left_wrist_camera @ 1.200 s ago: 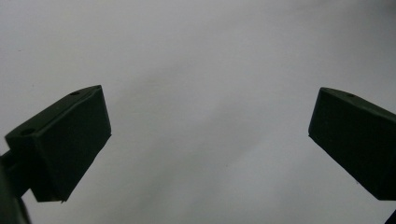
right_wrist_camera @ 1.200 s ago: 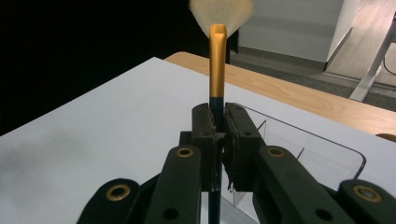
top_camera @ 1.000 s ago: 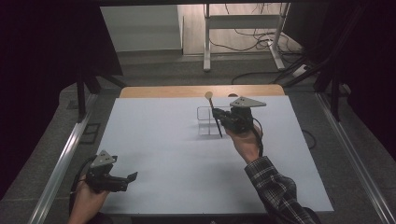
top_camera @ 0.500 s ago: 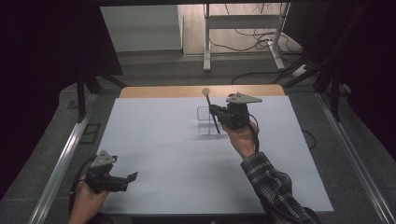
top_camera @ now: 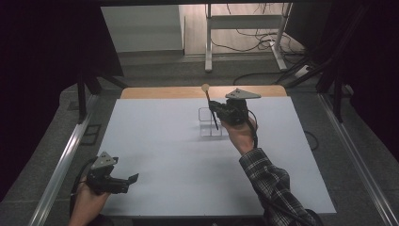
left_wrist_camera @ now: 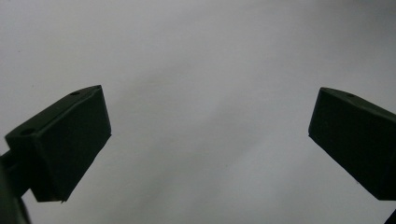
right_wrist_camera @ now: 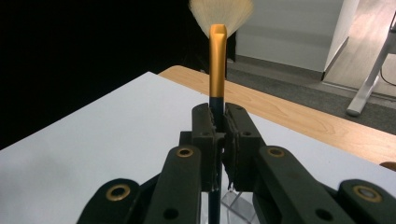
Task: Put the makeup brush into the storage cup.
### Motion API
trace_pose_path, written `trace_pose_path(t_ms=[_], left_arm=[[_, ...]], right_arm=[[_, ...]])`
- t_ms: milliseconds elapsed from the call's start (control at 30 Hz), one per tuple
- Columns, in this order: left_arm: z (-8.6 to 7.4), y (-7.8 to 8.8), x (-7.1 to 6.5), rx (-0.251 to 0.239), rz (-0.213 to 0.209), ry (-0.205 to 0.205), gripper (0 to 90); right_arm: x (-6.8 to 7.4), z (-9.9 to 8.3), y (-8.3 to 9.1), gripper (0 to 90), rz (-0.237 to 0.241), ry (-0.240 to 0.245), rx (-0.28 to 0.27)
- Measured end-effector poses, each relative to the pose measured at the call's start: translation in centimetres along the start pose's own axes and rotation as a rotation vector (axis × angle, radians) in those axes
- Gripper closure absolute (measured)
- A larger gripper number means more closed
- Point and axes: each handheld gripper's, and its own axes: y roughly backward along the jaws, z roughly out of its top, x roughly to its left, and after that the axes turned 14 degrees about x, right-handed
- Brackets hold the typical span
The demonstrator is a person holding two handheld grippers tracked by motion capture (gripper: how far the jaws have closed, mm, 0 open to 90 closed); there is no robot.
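Above the clear holder at the far middle of the table, a makeup brush is held upright.

At the far side of the white table (top_camera: 155, 155), the right gripper (top_camera: 217, 111) has its fingers (right_wrist_camera: 204, 135) clamped on the dark handle of the makeup brush (right_wrist_camera: 217, 56), bristles up, its lower end over the clear holder (top_camera: 210, 123). The left gripper (top_camera: 123, 181) rests near the table's front left corner, fingers (left_wrist_camera: 65, 140) spread wide with nothing between them. The brush looks light and stiff along the handle, with a smooth gold ferrule likely to slip; the bristle fan is soft and would splay if pinched. Best grip: the handle below the ferrule, as now.
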Motion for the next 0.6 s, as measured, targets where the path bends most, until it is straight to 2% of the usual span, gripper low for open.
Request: trace_pose_path(t_ms=[600], left_arm=[[0.0,0.0,0.0,0.003,0.002,-0.004,0.0]], right_arm=[[-0.3,1.5,-1.4,83.5,-0.014,0.012,-0.007]])
